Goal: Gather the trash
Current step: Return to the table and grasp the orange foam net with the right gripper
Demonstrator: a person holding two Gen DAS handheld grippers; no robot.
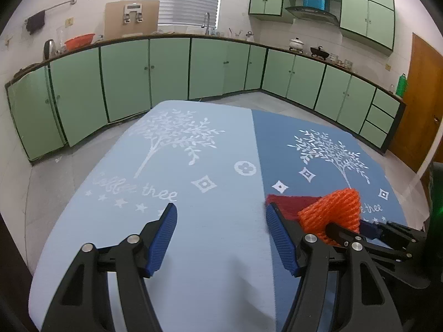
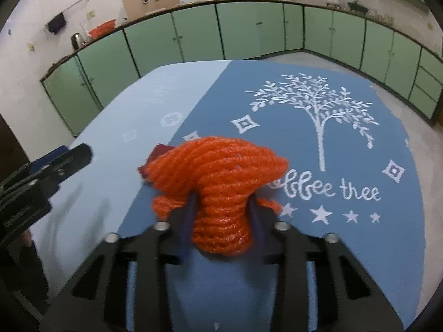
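Here we read the scene from left to right. At left, the left gripper (image 1: 220,238) hangs spread wide and empty above the pale half of the tablecloth (image 1: 193,221), its blue pads well apart and nothing between them. Just beside its right finger, a dark red scrap (image 1: 290,203) lies flat on the cloth, near the seam where pale blue meets darker blue; how it is shaped we cannot tell, since the net hides most of it. Further right, the right gripper (image 2: 221,210) is pinched on an orange foam net (image 2: 218,171), the sort of sleeve that wraps fruit. We see the net squeezed to a narrow waist between the jaws, its bunched upper part flaring out ahead of the fingertips and its lower end bulging back toward the wrist. Its long axis thus runs along the fingers, pointing forward and away from the holder, over the darker half of the cloth and in front of the printed tree (image 2: 318,110). We judge the net already secured, so the coming move turns on the red scrap: it lies just right of the left gripper and behind the net, and the free left hand is the nearer one. No bin shows in either view.
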